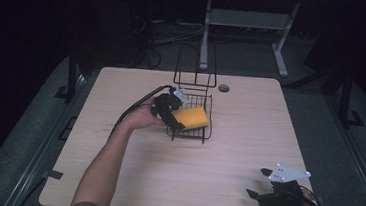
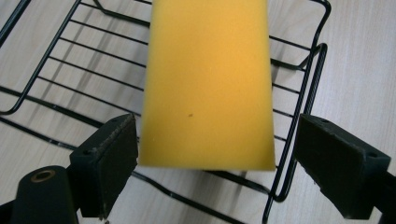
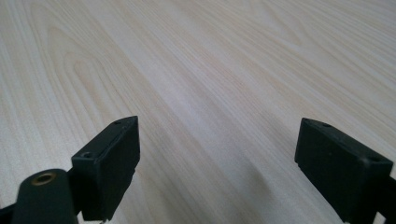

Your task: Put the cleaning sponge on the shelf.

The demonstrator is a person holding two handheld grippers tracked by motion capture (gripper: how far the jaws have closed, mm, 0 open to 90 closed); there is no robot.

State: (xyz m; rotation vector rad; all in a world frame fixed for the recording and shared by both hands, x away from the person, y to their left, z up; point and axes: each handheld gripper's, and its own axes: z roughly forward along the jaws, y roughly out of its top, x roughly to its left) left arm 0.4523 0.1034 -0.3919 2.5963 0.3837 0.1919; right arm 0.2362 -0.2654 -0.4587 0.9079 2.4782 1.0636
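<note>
Left gripper (image 2: 205,154) spread beside sponge (image 2: 208,79) in rack (image 2: 299,93).

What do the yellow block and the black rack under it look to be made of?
The yellow block looks like foam sponge: matte, finely pored, with soft edges. The black rack looks like coated metal wire: thin, slightly glossy rods in a grid, though the metal is a guess.

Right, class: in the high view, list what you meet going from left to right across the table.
The person's left forearm → left tongs → yellow sponge in the black wire rack → bare table → right tongs.
</note>
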